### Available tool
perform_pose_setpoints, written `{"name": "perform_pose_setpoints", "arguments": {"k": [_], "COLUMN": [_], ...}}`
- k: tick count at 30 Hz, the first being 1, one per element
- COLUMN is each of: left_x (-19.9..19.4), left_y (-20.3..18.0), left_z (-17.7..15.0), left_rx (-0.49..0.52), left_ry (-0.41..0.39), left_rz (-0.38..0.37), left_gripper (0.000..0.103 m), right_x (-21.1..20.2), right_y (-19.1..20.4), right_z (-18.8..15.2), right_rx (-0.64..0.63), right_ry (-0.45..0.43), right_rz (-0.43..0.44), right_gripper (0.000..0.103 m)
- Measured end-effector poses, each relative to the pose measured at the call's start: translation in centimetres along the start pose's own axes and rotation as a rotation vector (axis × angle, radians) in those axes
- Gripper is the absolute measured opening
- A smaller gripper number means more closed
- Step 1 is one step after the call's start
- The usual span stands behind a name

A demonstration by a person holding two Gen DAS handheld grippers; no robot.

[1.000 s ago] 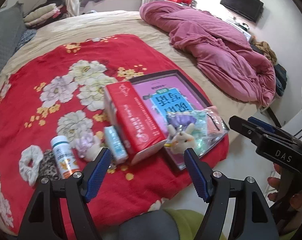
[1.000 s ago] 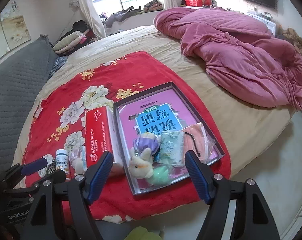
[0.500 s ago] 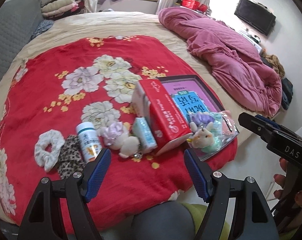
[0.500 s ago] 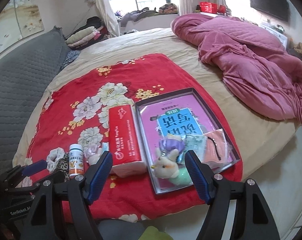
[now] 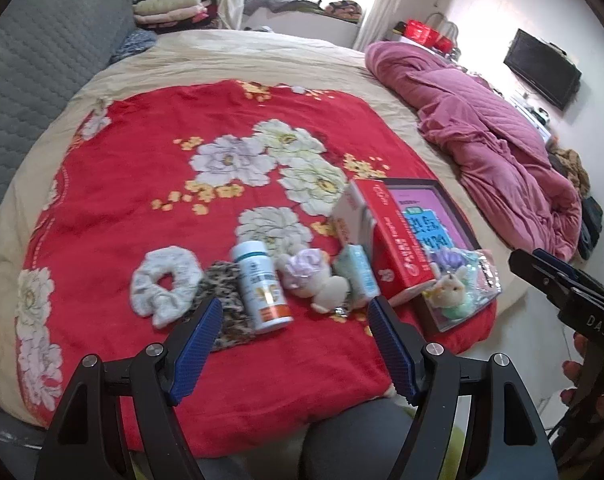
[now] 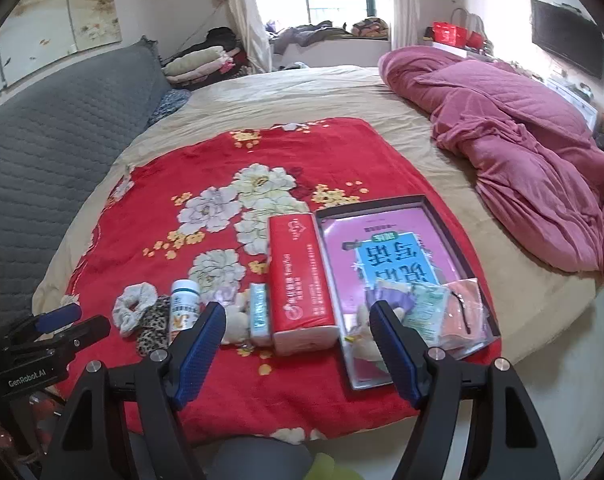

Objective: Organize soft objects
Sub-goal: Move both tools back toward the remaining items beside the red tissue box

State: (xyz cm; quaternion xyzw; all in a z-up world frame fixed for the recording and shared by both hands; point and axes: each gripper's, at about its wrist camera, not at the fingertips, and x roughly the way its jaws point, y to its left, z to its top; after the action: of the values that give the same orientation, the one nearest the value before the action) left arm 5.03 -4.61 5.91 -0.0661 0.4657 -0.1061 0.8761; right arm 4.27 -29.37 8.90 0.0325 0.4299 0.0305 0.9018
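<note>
On the red floral blanket [image 5: 182, 168] lie a white scrunchie [image 5: 164, 284], a leopard-print scrunchie [image 5: 226, 300] and a small plush with a purple bow [image 5: 317, 280]. A second plush bunny [image 5: 449, 292] sits in the dark tray [image 5: 453, 216] among soft items in clear bags [image 6: 425, 308]. My left gripper [image 5: 294, 310] hovers open above the near row, empty. My right gripper [image 6: 298, 315] also hangs open and empty, over the red tissue pack [image 6: 300, 276] and the tray's [image 6: 449, 232] near end. The white scrunchie [image 6: 132, 310] shows at its lower left.
A white pill bottle [image 5: 262, 286], a small teal tissue pack [image 5: 357, 270] and the red tissue pack [image 5: 389, 236] lie between the soft items. A pink quilt [image 5: 493, 132] is heaped at the right. A grey padded headboard [image 6: 54, 128] lines the left. The floor lies past the bed's near edge.
Both grippers have slid left along the bed's near edge and rolled a little. The scrunchies and bottle now sit nearer the middle of the left view. Both jaws keep the same width.
</note>
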Motion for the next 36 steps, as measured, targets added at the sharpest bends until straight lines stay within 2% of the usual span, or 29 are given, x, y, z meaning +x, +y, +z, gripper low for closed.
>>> {"name": "perform_pose_setpoints", "arguments": {"k": [17,23,36], "left_x": [-2.3,-1.9,1.0], "left_y": [6.7,7.4,9.2], "left_z": [-1.4,-2.0,-3.3], "left_rx": [-0.09,-0.093,-0.122], "left_ry": [-0.016,-0.02,0.044], "left_rz": [0.082,0.107,0.111], "left_gripper": [0.077,0.077,0.077], "right_x": [0.8,2.0,5.7], "right_y": [6.7,8.9,10.9], "right_z": [-0.3,-0.8,-2.3], "right_rx": [-0.122,-0.163,-0.202], "right_ry": [0.012,0.036,0.114], "right_rz": [0.07,0.094,0.109], "right_gripper": [0.074,0.074,0.074]}}
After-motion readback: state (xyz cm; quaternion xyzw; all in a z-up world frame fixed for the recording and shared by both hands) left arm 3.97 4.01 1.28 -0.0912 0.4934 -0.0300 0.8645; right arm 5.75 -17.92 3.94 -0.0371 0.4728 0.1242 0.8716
